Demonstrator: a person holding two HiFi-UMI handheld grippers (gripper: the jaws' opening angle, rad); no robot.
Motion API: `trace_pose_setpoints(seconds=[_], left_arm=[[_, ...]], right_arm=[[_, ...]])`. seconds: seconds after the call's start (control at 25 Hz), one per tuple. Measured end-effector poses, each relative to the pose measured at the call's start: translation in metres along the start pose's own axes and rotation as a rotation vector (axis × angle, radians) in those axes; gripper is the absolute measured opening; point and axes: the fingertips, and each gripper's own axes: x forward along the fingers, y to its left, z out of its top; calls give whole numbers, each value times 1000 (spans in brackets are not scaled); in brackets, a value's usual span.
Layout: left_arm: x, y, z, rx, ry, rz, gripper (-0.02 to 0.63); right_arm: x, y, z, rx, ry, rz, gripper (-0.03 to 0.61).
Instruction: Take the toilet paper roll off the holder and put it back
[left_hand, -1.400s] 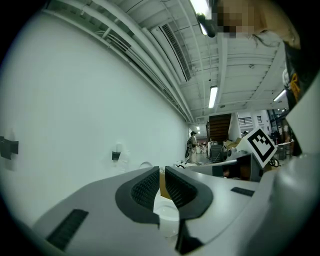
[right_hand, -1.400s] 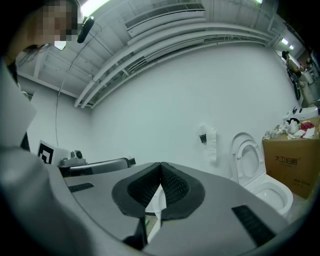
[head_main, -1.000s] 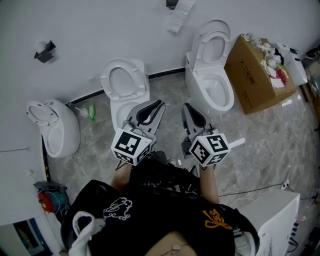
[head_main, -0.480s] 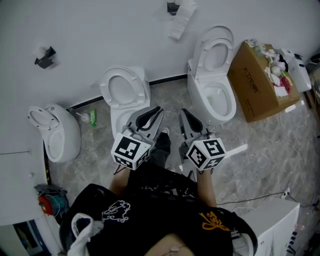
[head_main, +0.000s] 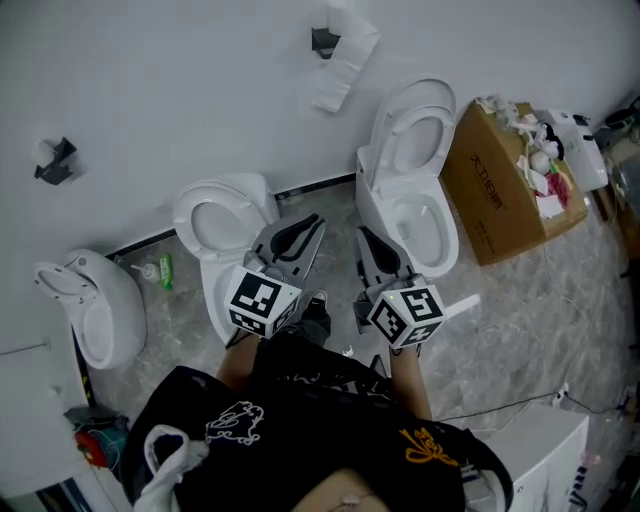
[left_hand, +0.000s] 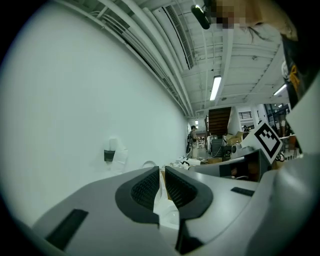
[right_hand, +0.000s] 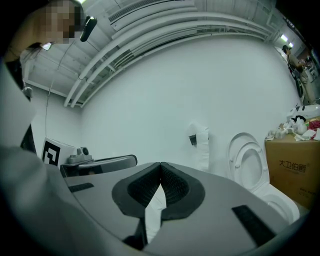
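While the right gripper (right_hand: 160, 165) is closed empty, the left gripper (left_hand: 161, 172) is barely parted. Arriving like this could merely knock the toilet paper roll (right_hand: 202, 140) hanging ahead.

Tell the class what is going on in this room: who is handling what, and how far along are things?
A person faces a white wall lined with toilets, holding a gripper in each hand. The left gripper has its jaws slightly apart with nothing between them; the right gripper is shut and empty. The toilet paper roll sits on its wall holder, a tail hanging down, and neither gripper touches it.
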Motion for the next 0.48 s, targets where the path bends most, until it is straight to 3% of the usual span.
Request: trace_pose_setpoints(seconds=[0.48], left_arm=[[88,137,2,-24,-3,34,48]], right_arm=[[151,-46,24,-33,47,22,12]])
